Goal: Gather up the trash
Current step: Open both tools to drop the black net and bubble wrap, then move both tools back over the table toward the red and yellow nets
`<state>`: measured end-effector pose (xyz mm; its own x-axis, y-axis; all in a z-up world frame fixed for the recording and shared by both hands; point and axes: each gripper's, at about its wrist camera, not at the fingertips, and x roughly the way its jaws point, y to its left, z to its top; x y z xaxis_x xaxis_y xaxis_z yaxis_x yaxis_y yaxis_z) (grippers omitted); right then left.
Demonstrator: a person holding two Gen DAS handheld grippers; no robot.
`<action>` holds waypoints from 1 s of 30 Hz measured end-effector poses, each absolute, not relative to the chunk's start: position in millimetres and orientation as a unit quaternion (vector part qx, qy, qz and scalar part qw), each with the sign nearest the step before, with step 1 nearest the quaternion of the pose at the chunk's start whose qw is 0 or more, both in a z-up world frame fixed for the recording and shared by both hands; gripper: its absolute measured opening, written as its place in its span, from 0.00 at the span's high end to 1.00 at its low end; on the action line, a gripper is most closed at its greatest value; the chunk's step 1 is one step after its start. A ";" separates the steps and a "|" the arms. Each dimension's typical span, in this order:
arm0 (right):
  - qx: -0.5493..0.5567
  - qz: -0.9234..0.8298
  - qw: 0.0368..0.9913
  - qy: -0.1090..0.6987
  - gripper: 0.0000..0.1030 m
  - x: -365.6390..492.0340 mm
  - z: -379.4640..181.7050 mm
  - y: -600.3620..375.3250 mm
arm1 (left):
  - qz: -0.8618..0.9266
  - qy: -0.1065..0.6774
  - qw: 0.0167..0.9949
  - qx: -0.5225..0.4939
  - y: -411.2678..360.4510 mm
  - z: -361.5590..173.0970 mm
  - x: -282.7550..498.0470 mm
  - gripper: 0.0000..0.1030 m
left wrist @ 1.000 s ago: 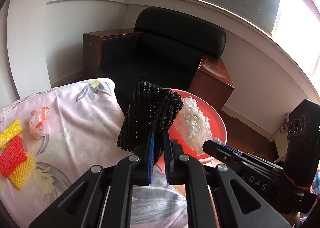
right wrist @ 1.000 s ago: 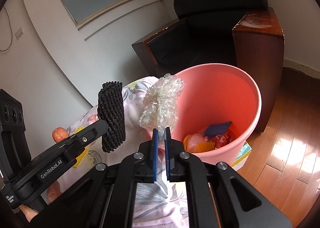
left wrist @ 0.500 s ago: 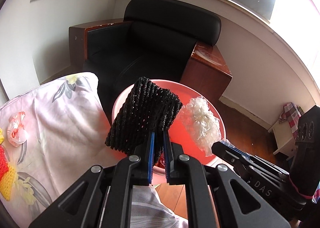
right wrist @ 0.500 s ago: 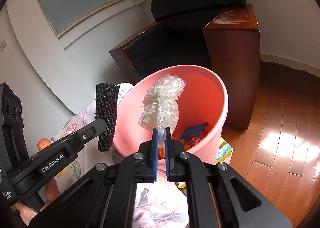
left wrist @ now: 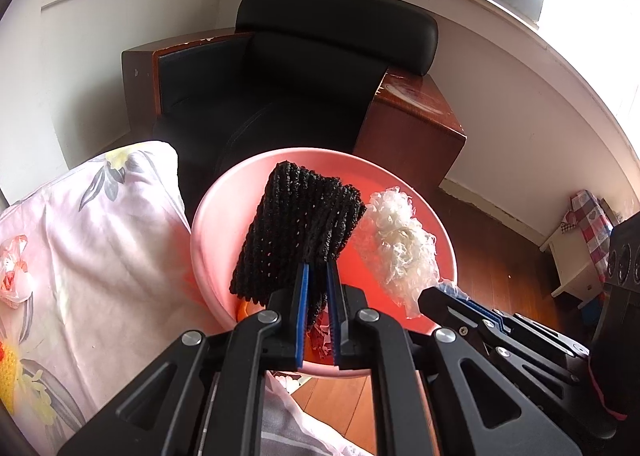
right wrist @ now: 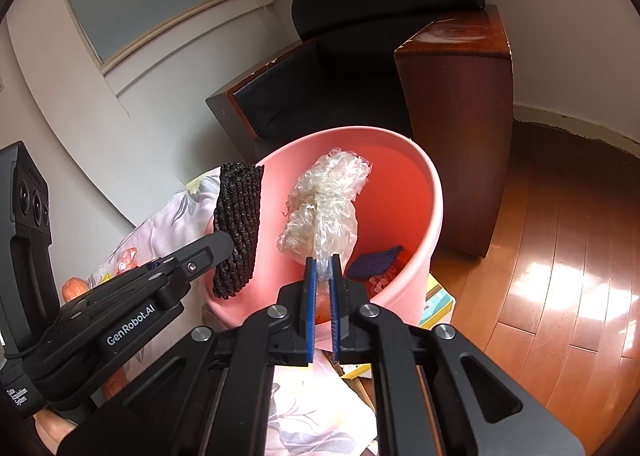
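Observation:
My left gripper [left wrist: 318,270] is shut on a black foam net sleeve [left wrist: 296,232], which hangs over the mouth of the pink bin [left wrist: 200,232]. My right gripper [right wrist: 323,262] is shut on a crumpled clear plastic bag [right wrist: 324,208], also held above the open pink bin [right wrist: 434,200]. In the right wrist view the left gripper [right wrist: 224,246] holds the black sleeve [right wrist: 238,232] at the bin's left rim. In the left wrist view the right gripper [left wrist: 434,292] pinches the clear bag [left wrist: 400,252]. Blue and orange scraps [right wrist: 376,262] lie in the bin's bottom.
A floral cloth [left wrist: 100,240] covers the surface left of the bin, with a red-and-white wrapper [left wrist: 14,276] on it. A black armchair [left wrist: 304,88] with wooden sides stands behind the bin. Wooden floor [right wrist: 560,276] spreads to the right.
Both grippers have moved forward and right with their loads, from beside the cloth edge to over the bin's mouth. The bin now fills more of both views.

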<state>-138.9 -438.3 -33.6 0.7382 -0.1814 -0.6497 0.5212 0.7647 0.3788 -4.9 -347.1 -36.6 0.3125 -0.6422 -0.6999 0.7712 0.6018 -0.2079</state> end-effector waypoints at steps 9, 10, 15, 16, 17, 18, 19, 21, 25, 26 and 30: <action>0.284 -0.201 0.886 0.307 0.94 -135.4 -35.0 -440.8 | -0.430 0.395 0.808 0.079 -345.7 -40.0 -2.0 0.83; 0.284 -0.201 0.885 0.308 0.94 -134.6 -35.0 -440.8 | -0.428 0.397 0.808 0.077 -345.0 -39.9 -1.0 0.75; 0.283 -0.199 0.883 0.317 0.93 -130.3 -36.3 -442.0 | -0.424 0.396 0.811 0.068 -339.5 -37.4 1.9 0.59; 0.282 -0.198 0.883 0.319 0.93 -129.6 -36.6 -442.0 | -0.424 0.396 0.812 0.069 -338.3 -37.0 2.3 0.57; 0.282 -0.198 0.883 0.320 0.92 -129.6 -37.1 -442.0 | -0.423 0.395 0.812 0.068 -336.7 -36.5 2.8 0.57; 0.281 -0.198 0.882 0.322 0.90 -129.2 -37.5 -442.0 | -0.423 0.395 0.813 0.066 -335.2 -36.2 3.2 0.57; 0.281 -0.199 0.882 0.323 0.88 -129.0 -37.5 -442.1 | -0.422 0.395 0.814 0.064 -333.2 -35.7 3.8 0.57; 0.284 -0.198 0.882 0.320 0.84 -130.5 -37.3 -442.3 | -0.420 0.395 0.815 0.060 -329.1 -34.6 4.3 0.57; 0.281 -0.190 0.886 0.317 0.84 -132.3 -34.6 -437.7 | -0.415 0.393 0.818 0.056 -318.3 -32.2 3.9 0.57; 0.280 -0.187 0.887 0.316 0.84 -132.5 -33.8 -436.0 | -0.413 0.392 0.820 0.056 -314.7 -31.2 2.8 0.57; 0.276 -0.173 0.892 0.314 0.84 -132.2 -30.4 -427.1 | -0.404 0.384 0.828 0.058 -296.4 -26.0 -1.5 0.57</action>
<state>-132.2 -427.1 -30.4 0.7427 -0.1352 -0.6559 0.4819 0.7880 0.3832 -1.5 -296.4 -26.0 0.3780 -0.6249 -0.6832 0.7138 0.6666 -0.2148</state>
